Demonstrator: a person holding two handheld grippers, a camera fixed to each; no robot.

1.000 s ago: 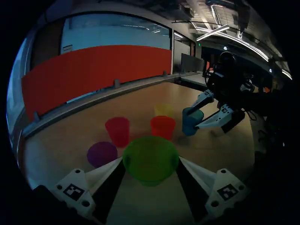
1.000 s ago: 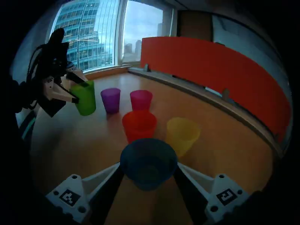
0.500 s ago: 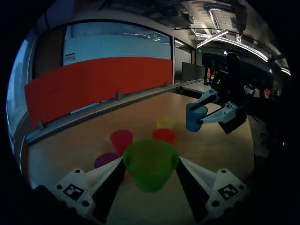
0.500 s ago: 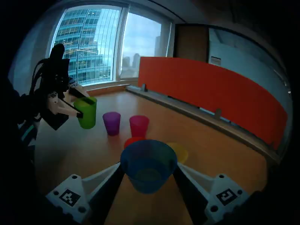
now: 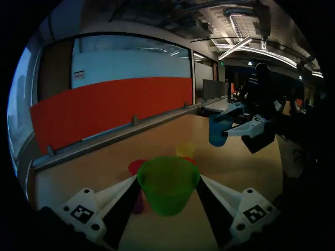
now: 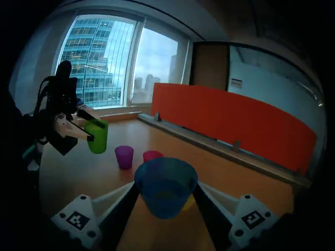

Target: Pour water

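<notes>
My left gripper (image 5: 168, 188) is shut on a green cup (image 5: 168, 187), held upright above the table; from the right gripper view the same green cup (image 6: 96, 135) hangs at the left in the left gripper (image 6: 88, 130). My right gripper (image 6: 166, 196) is shut on a blue cup (image 6: 166, 191), upright and lifted; the left gripper view has the blue cup (image 5: 218, 129) at the right in the right gripper (image 5: 229, 124). Both cups are off the wooden table (image 5: 234, 161).
On the table stand a purple cup (image 6: 124, 157), a pink cup (image 6: 152, 156) and a yellow cup (image 5: 184, 149), partly hidden behind the held cups. An orange partition (image 5: 109, 102) runs along the table's far edge. Windows (image 6: 100, 62) lie beyond.
Both grippers have risen with their cups. The cups on the table have dropped lower in both views and are now partly hidden behind the held cups.
</notes>
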